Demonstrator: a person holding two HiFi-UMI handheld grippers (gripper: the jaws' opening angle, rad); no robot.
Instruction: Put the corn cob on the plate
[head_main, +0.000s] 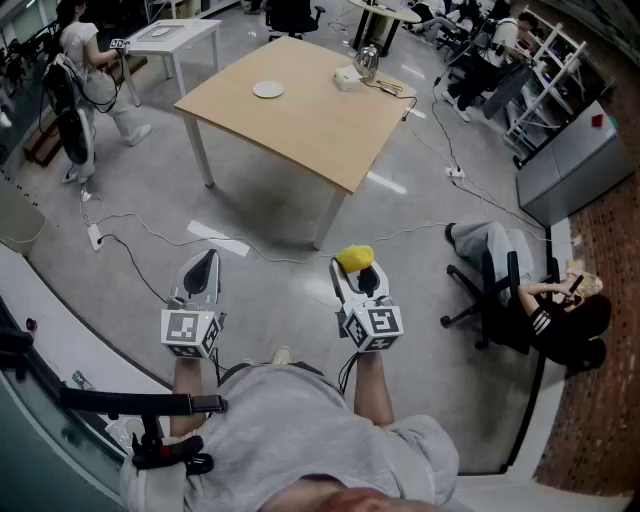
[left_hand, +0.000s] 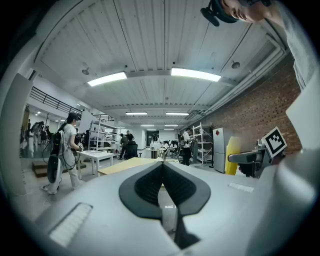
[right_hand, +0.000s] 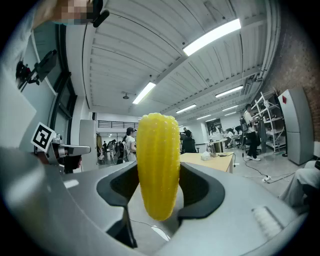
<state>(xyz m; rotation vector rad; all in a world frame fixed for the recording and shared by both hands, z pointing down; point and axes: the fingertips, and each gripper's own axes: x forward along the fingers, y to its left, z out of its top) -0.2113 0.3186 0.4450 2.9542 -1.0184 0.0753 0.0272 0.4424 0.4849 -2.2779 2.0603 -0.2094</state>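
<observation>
A yellow corn cob (right_hand: 158, 165) stands upright between the jaws of my right gripper (right_hand: 159, 187), which is shut on it; in the head view the corn cob (head_main: 354, 258) shows at the tip of the right gripper (head_main: 357, 277). My left gripper (head_main: 202, 270) is held level beside it with its jaws together and nothing between them, as the left gripper (left_hand: 163, 182) shows in its own view. A small white plate (head_main: 268, 90) lies on the wooden table (head_main: 300, 110) well ahead of both grippers. The corn cob (left_hand: 232, 155) also appears at the right of the left gripper view.
The table also carries a white box (head_main: 346, 78) and a glass jar (head_main: 368, 64) at its far side. Cables (head_main: 140, 240) run over the grey floor. A person sits on an office chair (head_main: 500, 290) at the right. Another person (head_main: 85, 70) stands at the far left by a white table (head_main: 170, 35).
</observation>
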